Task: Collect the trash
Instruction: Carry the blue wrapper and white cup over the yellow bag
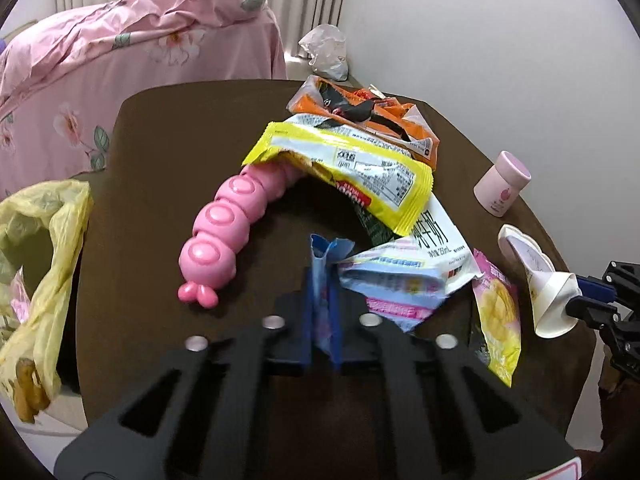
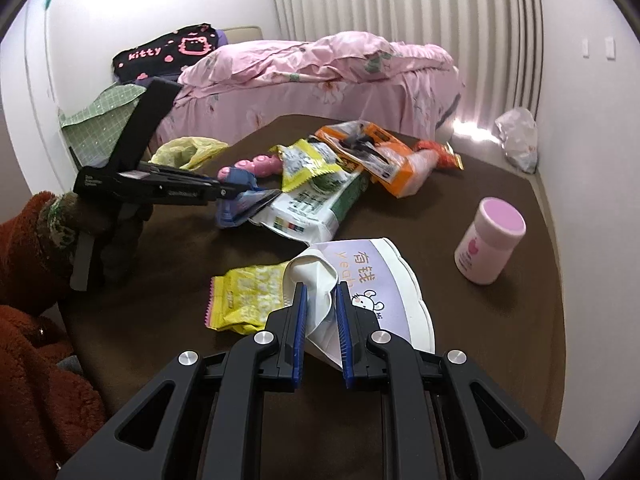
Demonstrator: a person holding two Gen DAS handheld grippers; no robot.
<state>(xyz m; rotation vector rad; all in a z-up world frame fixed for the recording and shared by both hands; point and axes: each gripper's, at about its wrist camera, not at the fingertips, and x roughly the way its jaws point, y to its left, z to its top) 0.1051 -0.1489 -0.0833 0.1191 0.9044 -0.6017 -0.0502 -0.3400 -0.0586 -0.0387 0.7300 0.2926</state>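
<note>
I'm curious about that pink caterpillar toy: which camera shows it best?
The left wrist view. There the pink caterpillar toy lies nearly whole on the table, only its far end tucked under the yellow wrapper. The right wrist view shows only small pink bits behind wrappers and the other gripper.

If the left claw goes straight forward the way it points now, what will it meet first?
Probably the white and blue pouch, just beyond the left claw, which is shut on a blue wrapper. The yellow packet lies beyond; depth is unclear.
</note>
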